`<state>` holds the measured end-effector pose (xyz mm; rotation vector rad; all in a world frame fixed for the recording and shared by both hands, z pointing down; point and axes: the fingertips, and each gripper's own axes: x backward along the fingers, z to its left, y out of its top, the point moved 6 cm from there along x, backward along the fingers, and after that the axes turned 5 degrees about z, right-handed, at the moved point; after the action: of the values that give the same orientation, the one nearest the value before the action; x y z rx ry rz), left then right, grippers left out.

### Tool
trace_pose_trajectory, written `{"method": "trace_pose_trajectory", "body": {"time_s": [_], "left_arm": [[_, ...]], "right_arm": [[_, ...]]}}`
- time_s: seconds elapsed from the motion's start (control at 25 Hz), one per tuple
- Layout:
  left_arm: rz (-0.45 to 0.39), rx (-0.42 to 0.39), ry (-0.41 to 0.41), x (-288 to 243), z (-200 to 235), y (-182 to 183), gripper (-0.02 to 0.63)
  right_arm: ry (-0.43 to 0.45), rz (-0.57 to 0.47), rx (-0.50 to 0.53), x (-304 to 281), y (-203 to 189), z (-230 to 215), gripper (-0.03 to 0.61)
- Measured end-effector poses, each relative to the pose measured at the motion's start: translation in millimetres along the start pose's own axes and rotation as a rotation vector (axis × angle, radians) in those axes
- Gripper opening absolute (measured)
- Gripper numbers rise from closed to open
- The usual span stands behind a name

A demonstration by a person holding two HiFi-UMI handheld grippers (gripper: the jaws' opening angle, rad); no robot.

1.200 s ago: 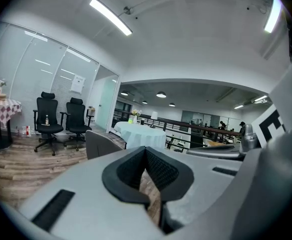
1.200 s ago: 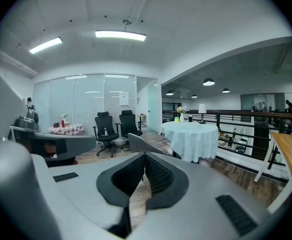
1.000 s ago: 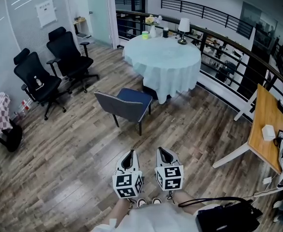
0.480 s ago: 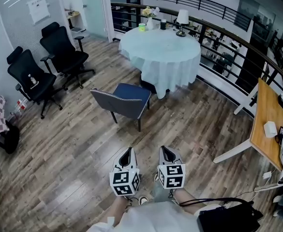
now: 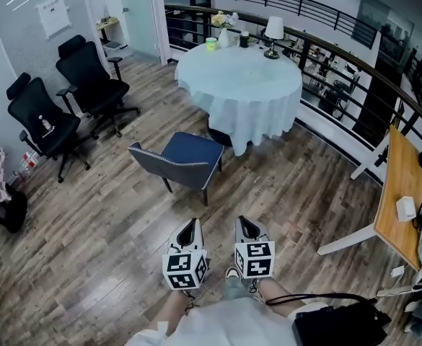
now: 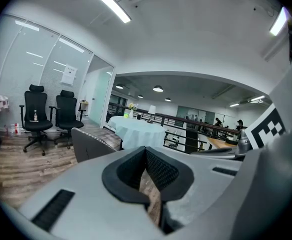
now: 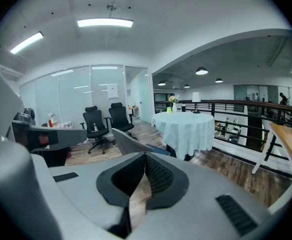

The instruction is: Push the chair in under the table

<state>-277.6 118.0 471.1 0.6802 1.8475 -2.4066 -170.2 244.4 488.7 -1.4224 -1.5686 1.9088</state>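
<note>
Evidently the left tongs (image 5: 190, 229) and right tongs (image 5: 244, 226) are both closed on nothing, well apart from the chair (image 5: 178, 161), pulled out just beside the round surface (image 5: 239, 67); it looks light and stiff, probably sliding easily if pushed at its backrest.

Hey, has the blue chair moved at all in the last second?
No. The chair still stands just off the near left edge of the round table, backrest turned away from it; only the camera has shifted closer.
</note>
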Motion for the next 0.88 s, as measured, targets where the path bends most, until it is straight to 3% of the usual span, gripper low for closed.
{"method": "trace_pose_trajectory", "body": {"time_s": [0.88], "left_arm": [[0.011,0.021,0.039,-119.0,-31.6,35.6,0.003]], "right_arm": [[0.047,0.032,0.026,-67.6,43.6,-97.2,0.017]]}}
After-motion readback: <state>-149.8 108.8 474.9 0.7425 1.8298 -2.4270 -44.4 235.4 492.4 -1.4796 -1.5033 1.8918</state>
